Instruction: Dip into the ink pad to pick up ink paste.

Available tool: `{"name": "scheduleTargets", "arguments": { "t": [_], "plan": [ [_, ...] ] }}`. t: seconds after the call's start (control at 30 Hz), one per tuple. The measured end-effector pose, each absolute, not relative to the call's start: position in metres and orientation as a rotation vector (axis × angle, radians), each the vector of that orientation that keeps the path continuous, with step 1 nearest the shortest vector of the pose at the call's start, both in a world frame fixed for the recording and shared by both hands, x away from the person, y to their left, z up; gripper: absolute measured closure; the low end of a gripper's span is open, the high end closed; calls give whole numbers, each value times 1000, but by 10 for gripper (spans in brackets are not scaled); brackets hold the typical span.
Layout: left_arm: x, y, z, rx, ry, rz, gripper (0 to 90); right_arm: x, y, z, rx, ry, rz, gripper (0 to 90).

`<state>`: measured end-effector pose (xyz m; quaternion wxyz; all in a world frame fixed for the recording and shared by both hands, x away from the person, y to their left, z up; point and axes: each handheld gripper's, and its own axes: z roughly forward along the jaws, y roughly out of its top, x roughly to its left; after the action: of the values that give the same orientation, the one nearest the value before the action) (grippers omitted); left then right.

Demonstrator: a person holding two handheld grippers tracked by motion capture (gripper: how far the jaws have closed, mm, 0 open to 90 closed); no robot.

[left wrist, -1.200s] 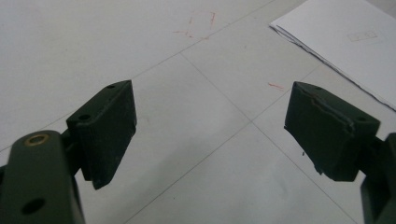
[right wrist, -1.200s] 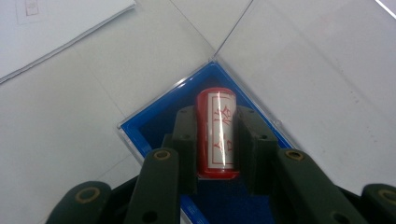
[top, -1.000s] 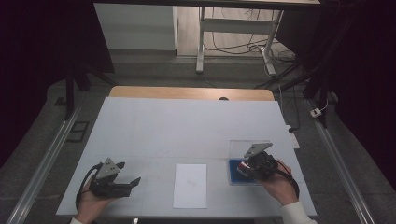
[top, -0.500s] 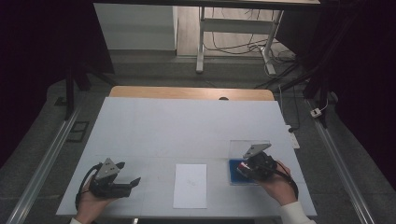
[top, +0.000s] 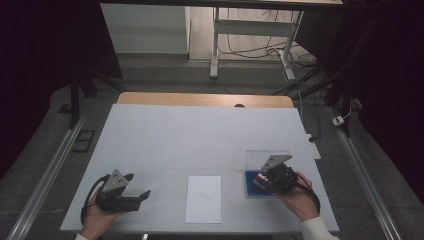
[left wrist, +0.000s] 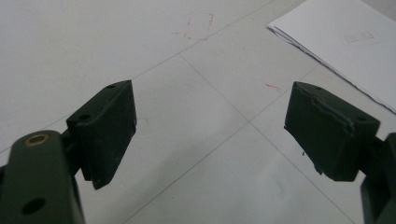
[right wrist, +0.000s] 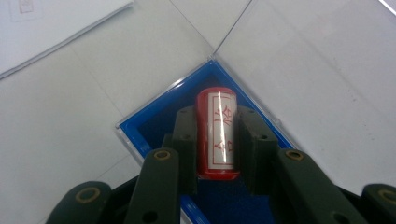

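- I see a red cylinder (right wrist: 216, 135) with a white label strip bearing red characters
- It sits over my blue box (right wrist: 154, 128), whose lining is deep blue and whose rim and lid are clear
- Beside the blue box lies a white paper sheet (top: 204, 198) with a faint grey mark
- My table (top: 200, 135) is pale grey-white, with faint red scribbles
- Both grippers' jaws look black
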<state>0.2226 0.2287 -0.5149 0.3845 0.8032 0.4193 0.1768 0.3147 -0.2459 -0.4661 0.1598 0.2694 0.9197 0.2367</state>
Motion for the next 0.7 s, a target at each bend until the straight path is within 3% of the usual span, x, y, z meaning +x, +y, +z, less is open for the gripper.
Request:
{"name": "scheduleTargets", "arguments": {
  "t": [0.7],
  "plan": [
    [222, 230, -515, 2047, 1072, 455, 169, 308, -246, -456, 731, 2607, 755, 702]
  ]
}}
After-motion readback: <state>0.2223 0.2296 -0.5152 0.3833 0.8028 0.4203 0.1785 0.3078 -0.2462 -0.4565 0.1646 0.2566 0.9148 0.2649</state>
